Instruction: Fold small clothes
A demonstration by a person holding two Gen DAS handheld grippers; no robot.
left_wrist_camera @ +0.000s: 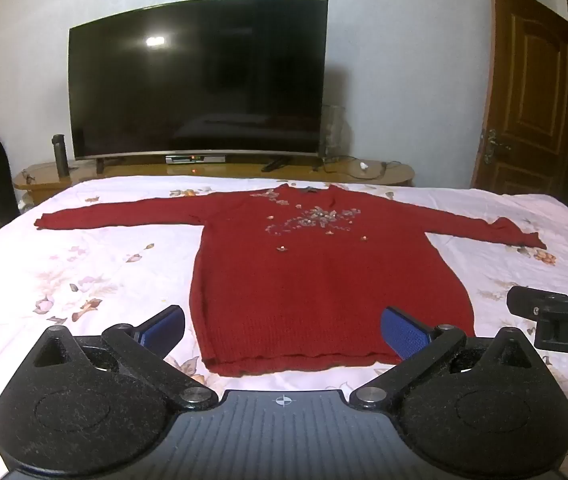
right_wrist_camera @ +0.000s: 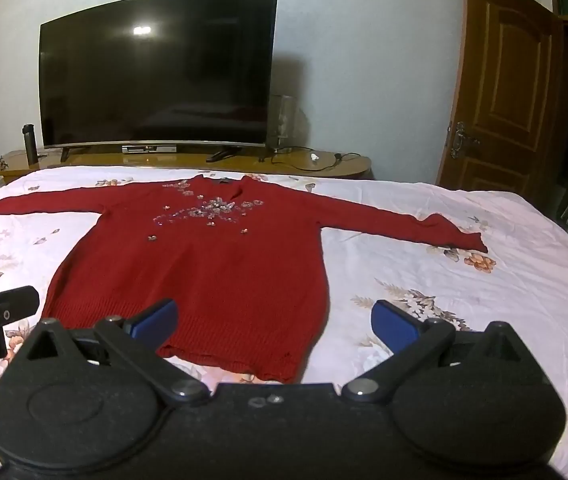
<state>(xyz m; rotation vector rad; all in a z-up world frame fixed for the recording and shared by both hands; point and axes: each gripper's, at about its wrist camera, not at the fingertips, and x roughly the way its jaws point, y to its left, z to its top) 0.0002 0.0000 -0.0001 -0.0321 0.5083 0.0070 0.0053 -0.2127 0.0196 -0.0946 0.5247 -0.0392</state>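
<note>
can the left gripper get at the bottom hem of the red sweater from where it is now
Probably yes. The left gripper hangs wide open just short of the red sweater, whose hem lies flat on the bedsheet with nothing between them.

Pale wall [left_wrist_camera: 403,60], big dark TV [left_wrist_camera: 198,76] on low wooden stand [left_wrist_camera: 387,172], ceiling light glaring in screen. Brown door [left_wrist_camera: 531,92] ajar, right. Floral bedsheet [left_wrist_camera: 84,264] in front.
</note>
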